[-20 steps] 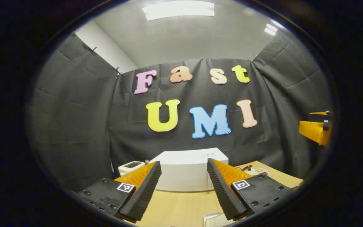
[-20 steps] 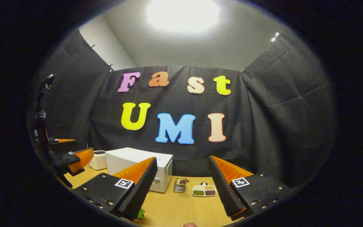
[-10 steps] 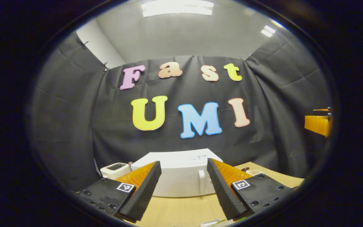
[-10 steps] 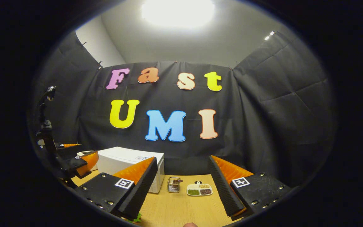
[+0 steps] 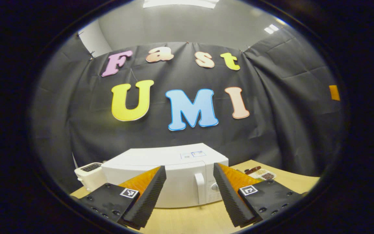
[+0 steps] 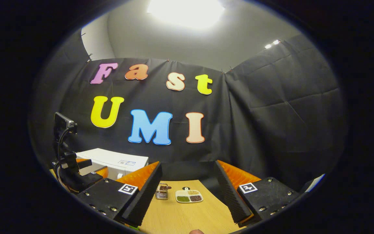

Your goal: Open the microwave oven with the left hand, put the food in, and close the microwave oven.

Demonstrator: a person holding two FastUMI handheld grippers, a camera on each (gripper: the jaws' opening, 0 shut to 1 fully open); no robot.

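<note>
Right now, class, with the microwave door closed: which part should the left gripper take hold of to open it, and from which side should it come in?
Probably the upright handle on the microwave door, beside the knob panel. It stands proud of the front as a vertical bar, so the open left gripper should come straight from the front, one finger on each side of it.

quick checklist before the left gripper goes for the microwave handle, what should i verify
1. Microwave door shut, ready to open: ok.
2. Door handle visible between the fingers of the left gripper: ok.
3. Left gripper open wide enough for the handle: ok.
4. Left gripper at the handle: not ok, it is short of it, with bare table between.
5. Right gripper out of the door's swing: ok, judging by its view; it points at the small sectioned dish.
6. Food ready to go in: cannot tell.
</note>
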